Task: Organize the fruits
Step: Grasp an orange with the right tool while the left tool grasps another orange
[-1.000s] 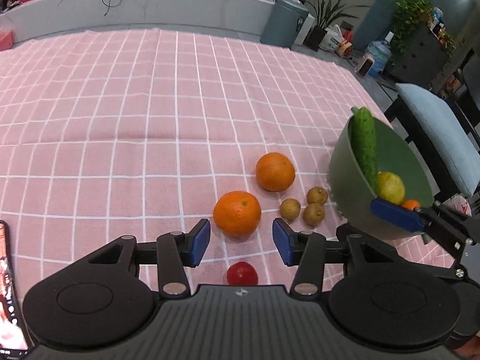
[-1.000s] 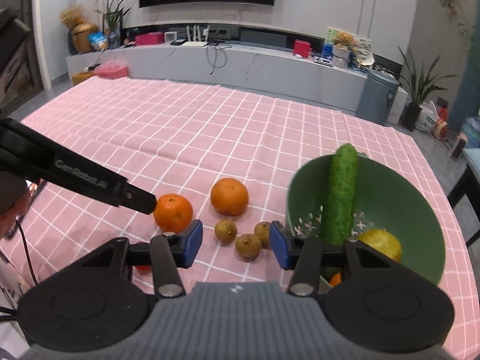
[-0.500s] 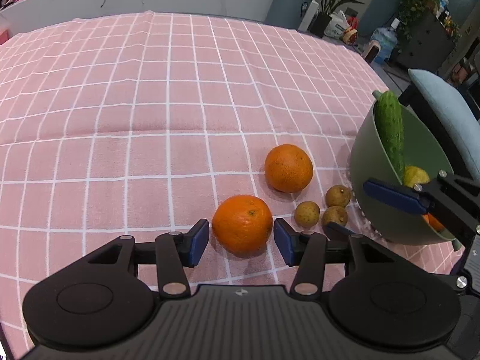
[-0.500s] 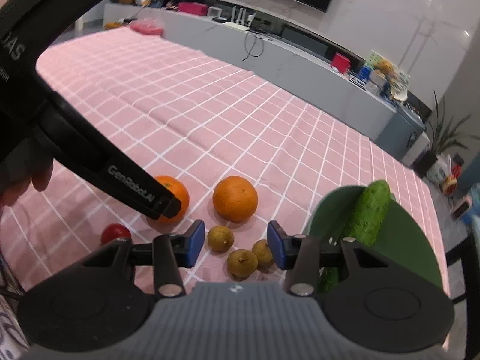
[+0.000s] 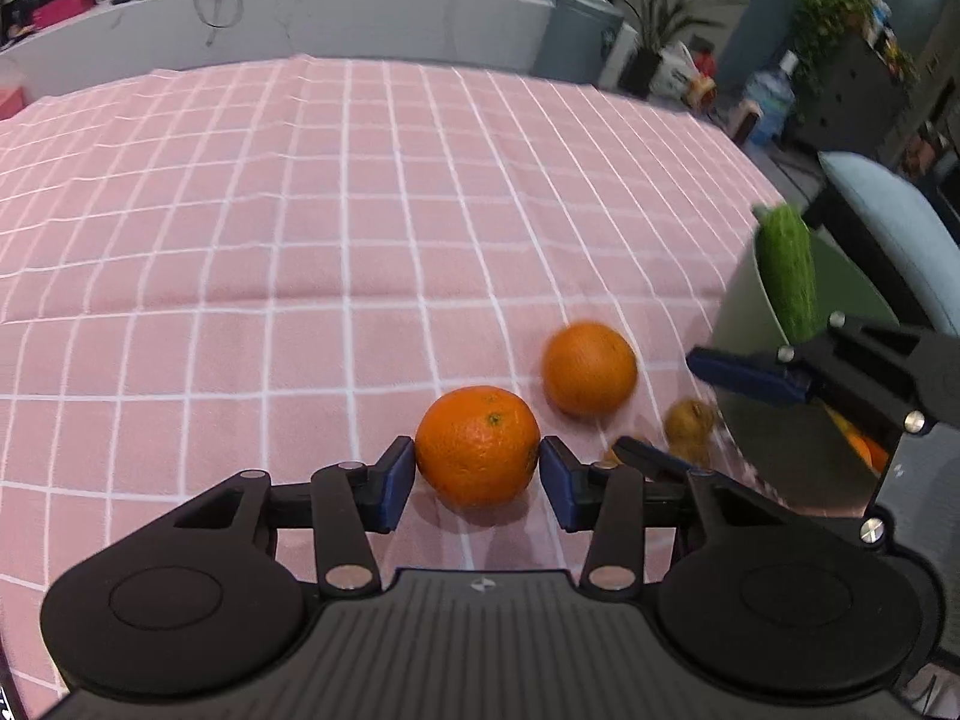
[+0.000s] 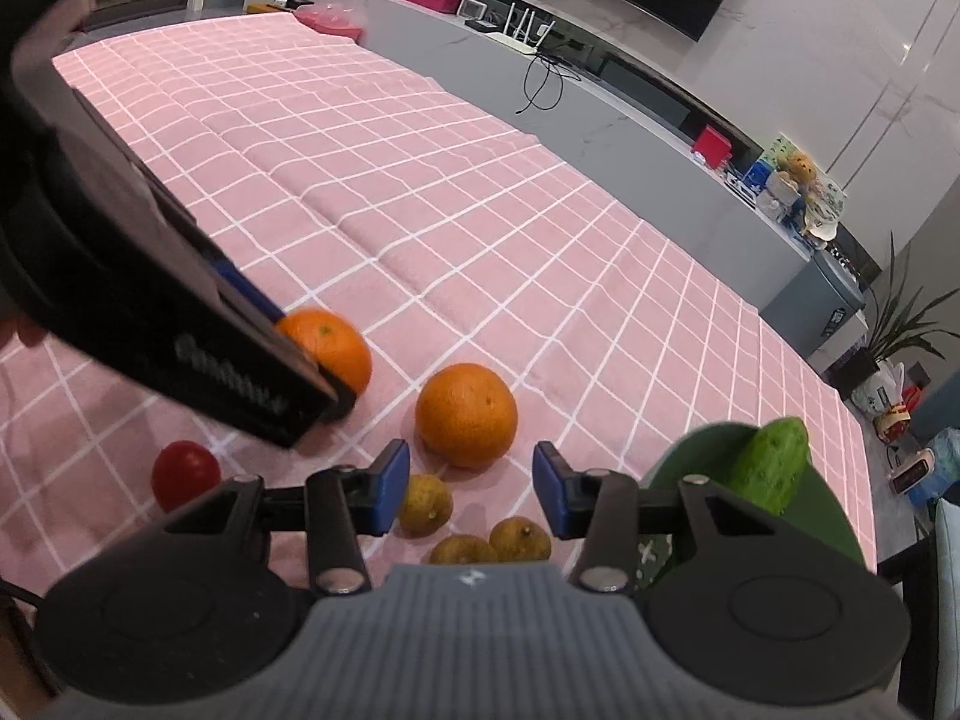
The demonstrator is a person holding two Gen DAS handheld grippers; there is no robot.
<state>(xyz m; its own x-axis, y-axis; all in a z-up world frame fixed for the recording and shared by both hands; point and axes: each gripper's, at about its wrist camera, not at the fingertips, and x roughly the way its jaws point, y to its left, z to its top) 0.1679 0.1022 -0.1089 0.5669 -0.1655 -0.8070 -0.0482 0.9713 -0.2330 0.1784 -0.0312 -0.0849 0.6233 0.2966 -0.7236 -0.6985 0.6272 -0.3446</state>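
Closing in: left gripper [image 5: 477,468] brackets the near orange [image 5: 478,446]; its jaws have just been closing, blue pads at the fruit's flanks with contact on both sides, so a grip reads as just made
Change: a second ago this orange sat ahead of wider jaws; now it sits between them, so pickup looks imminent
Right gripper [image 6: 471,489]: jaws part open, nothing between the pads; they have narrowed a little and the view has rolled; it hovers above the three small brown fruits [image 6: 425,504]
Far orange [image 6: 466,414]: loose on the cloth, just beyond the right fingertips
Bowl [image 6: 684,462]: green, smooth and deep, at the right edge of the cloth; a bumpy cucumber [image 6: 771,468] leans on its rim, an orange fruit glimpsed inside from the left view
Tomato [image 6: 185,474]: small, glossy red, near the left device
Textures: oranges round with pebbled skin; brown fruits matte, rough; cloth [image 5: 300,228] pink with white grid, creased
Judgement: most fruit not yet in the bowl
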